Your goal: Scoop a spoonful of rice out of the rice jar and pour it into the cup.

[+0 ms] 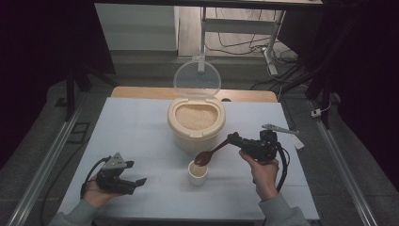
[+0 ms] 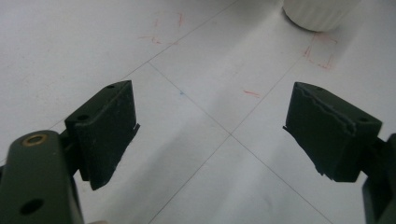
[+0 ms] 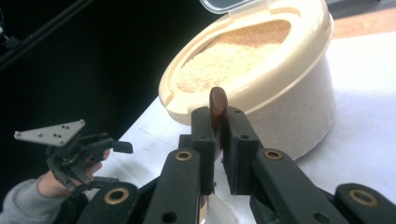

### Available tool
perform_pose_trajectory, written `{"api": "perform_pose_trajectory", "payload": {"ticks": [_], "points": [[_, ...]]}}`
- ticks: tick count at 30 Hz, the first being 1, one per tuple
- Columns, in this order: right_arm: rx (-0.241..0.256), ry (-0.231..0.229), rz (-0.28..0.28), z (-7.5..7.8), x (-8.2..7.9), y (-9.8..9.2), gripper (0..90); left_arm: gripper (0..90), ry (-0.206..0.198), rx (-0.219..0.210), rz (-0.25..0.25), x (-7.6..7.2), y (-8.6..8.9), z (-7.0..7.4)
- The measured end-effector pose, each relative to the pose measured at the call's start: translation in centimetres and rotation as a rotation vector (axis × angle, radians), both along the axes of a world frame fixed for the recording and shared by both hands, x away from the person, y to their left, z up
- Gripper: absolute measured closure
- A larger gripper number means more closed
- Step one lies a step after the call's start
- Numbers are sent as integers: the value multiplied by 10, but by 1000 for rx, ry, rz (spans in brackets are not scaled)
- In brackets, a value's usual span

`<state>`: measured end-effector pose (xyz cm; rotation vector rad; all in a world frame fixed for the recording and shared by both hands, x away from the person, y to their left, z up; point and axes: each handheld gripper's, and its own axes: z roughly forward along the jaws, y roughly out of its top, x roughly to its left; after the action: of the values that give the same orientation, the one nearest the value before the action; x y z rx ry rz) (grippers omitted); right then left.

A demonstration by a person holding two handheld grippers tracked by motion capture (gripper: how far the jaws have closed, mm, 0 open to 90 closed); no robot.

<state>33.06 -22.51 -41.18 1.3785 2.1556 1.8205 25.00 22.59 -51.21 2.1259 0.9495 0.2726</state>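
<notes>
A cream tub [image 1: 196, 123] full of pale grain stands mid-table with its clear lid [image 1: 196, 78] flipped up; the tub [image 3: 261, 79] looms large in the right gripper view. In front of it sits a small white cup [image 1: 198, 173] holding some grain. My right gripper [image 1: 235, 139] is shut on the handle of a brown wooden spoon [image 1: 211, 153], whose bowl hangs tilted just over the cup. The spoon's handle end [image 3: 218, 109] sticks up between the closed jaws of the right gripper [image 3: 220, 140]. My left gripper [image 1: 136, 184] rests open near the front left, nothing between its jaws [image 2: 210, 135].
The white table [image 1: 136, 127] has thin lines and red marks. The white cup's base [image 2: 317, 11] shows at the top of the left gripper view. Dark floor, metal rails and cables surround the table. The left gripper [image 3: 119, 147] appears far off in the right gripper view.
</notes>
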Motion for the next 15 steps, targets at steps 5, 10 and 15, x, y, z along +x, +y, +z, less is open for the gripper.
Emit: {"api": "perform_pose_trajectory", "payload": {"ticks": [5, 10, 15], "points": [[-25, -79, 34, 7, -7, 1, 835, 164, -1, -1, 2, 0, 0, 0], [-12, -120, 56, 8, -12, -4, 835, 164, -4, -2, 3, 0, 0, 1], [7, -170, 61, 14, -17, -13, 835, 164, -4, -3, 7, 1, 2, 1]]}}
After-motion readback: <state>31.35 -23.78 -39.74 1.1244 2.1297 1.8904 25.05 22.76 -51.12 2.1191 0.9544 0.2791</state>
